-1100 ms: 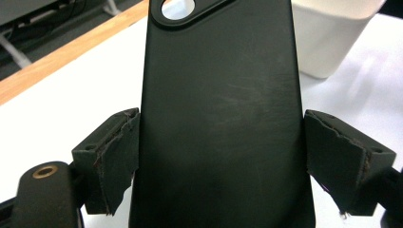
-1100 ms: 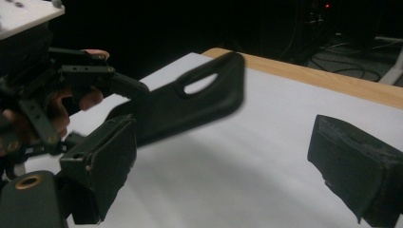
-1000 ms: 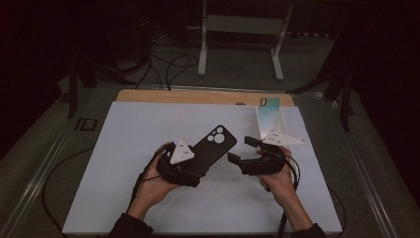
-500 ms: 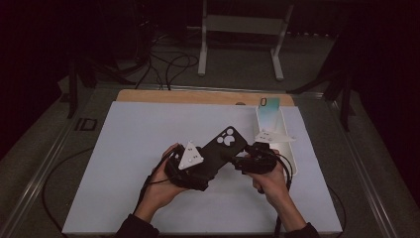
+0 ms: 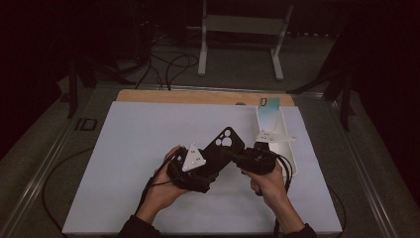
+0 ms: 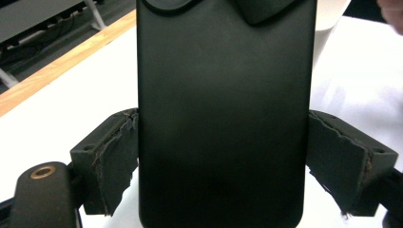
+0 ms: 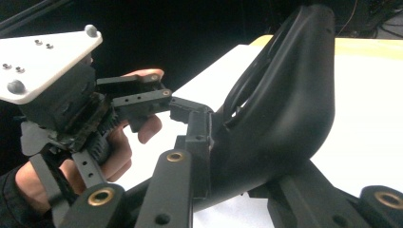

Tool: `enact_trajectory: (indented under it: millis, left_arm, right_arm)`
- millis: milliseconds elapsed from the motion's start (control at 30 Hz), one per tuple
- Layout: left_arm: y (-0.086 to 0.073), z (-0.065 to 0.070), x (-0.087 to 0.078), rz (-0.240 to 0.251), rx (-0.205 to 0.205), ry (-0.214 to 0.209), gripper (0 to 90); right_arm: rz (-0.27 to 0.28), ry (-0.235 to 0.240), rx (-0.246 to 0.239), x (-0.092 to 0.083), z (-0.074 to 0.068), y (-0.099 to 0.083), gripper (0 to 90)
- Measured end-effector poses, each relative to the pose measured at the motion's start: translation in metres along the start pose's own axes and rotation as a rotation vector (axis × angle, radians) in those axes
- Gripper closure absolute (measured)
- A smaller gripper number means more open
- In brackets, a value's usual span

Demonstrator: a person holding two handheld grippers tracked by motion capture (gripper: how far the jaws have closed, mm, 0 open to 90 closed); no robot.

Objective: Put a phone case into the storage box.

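A black phone case [image 5: 226,143] is held above the white mat, camera cutout pointing away from me. My left gripper [image 5: 208,166] is shut on it, its pads [image 6: 116,156] pressing the two long sides of the case [image 6: 223,118]. My right gripper [image 5: 241,156] comes in from the right and is shut on the case's side edge. Its jaws have just been closing with the case [image 7: 285,118] between them, and the soft case bends in the grip. In the right gripper view the left gripper [image 7: 71,109] and its hand are at the left.
The white mat [image 5: 124,148] covers the table, with a wooden strip [image 5: 198,96] along its far edge. A white stand [image 5: 285,144] with a pale teal phone [image 5: 269,110] leaning on it is at the far right. Cables trail on the floor behind the table.
The right gripper moved left to the case and closed on its edge. The left hand with the case shifted slightly right.
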State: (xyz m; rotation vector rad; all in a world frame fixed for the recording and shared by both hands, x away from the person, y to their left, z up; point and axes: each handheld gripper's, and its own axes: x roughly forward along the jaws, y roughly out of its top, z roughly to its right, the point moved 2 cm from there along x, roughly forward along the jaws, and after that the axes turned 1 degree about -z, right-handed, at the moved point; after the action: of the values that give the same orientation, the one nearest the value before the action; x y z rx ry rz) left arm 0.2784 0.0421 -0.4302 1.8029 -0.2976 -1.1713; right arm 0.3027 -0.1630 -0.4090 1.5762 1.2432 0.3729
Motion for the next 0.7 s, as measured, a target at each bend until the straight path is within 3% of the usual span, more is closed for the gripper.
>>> enact_trajectory:
  millis: [400,700]
  left_arm:
    - [-0.0018,0.0033,0.0036,-0.013,0.007,0.028,14.3]
    - [-0.0027,0.0037,0.0058,0.003,0.002,0.045,13.5]
  right_arm:
    - [-0.038,0.000,0.008,0.0082,-0.0049,-0.0033,80.7]
    - [-0.028,-0.023,-0.011,0.0097,-0.0102,-0.0031,81.6]
